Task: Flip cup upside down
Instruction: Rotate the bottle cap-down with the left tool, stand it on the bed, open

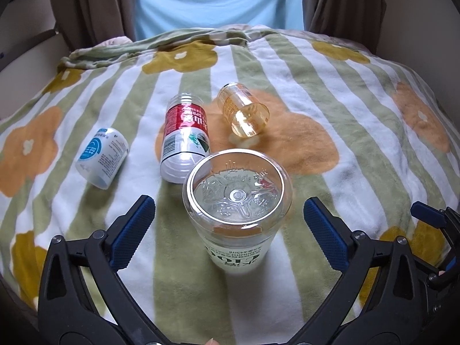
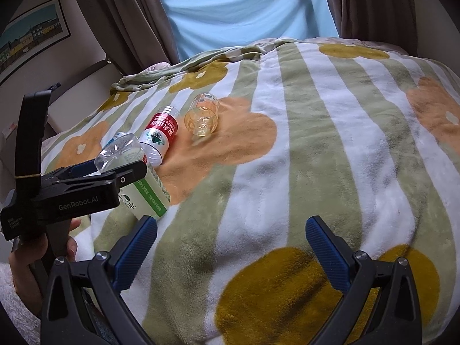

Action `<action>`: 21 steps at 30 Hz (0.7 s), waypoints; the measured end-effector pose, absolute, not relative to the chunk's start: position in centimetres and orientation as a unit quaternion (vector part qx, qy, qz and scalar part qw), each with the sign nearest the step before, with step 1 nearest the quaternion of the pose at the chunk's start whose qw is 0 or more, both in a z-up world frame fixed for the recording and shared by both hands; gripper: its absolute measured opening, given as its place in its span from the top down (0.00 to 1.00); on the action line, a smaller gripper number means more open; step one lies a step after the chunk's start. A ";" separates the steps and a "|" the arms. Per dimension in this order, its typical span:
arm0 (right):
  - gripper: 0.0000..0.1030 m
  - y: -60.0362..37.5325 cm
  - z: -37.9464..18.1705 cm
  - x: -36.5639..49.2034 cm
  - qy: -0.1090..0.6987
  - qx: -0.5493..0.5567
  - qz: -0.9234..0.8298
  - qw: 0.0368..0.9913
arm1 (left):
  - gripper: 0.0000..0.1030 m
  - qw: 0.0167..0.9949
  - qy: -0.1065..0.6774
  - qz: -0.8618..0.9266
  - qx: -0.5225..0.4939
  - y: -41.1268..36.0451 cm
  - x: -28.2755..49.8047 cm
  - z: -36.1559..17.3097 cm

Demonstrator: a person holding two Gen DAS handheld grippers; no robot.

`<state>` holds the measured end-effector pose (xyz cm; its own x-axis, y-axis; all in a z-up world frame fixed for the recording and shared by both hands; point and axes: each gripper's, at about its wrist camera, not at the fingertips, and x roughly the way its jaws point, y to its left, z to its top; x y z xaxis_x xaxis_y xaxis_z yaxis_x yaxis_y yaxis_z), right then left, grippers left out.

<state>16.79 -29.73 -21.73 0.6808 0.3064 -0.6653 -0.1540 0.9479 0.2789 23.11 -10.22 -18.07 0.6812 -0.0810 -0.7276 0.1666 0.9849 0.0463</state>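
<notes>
Left gripper jaws stand wide, apart from the clear plastic cup with green-and-white label standing base-up on the striped floral blanket between them; risk judged: soft bedding could topple it if a finger brushes it. Left to right nearby: white-and-blue lying bottle; red-labelled lying bottle, nearly touching the cup; amber transparent tumbler on its side. Right gripper spread wide, empty.

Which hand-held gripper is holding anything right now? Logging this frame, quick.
Left hand-held gripper: open, around the upside-down cup, not clamped.
Right hand-held gripper: open, empty.
</notes>
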 end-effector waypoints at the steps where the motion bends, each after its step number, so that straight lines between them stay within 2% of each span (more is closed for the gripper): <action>1: 0.00 -29.7 -21.7 16.8 0.379 0.100 0.127 0.911 | 0.00 0.914 0.396 -0.068 0.055 -10.3 23.1 -18.1; 14: 0.00 -28.9 -21.3 15.2 0.371 0.060 0.121 0.919 | 0.00 0.922 0.375 -0.087 0.028 -9.4 20.7 -15.3; 17: 0.00 -28.6 -19.6 13.2 0.346 0.042 0.126 0.929 | 0.00 0.930 0.355 -0.095 0.020 -8.7 18.9 -12.9; 21: 0.00 -27.5 -14.4 10.3 0.278 0.001 0.110 0.954 | 0.00 0.945 0.311 -0.103 0.021 -7.4 15.7 -8.5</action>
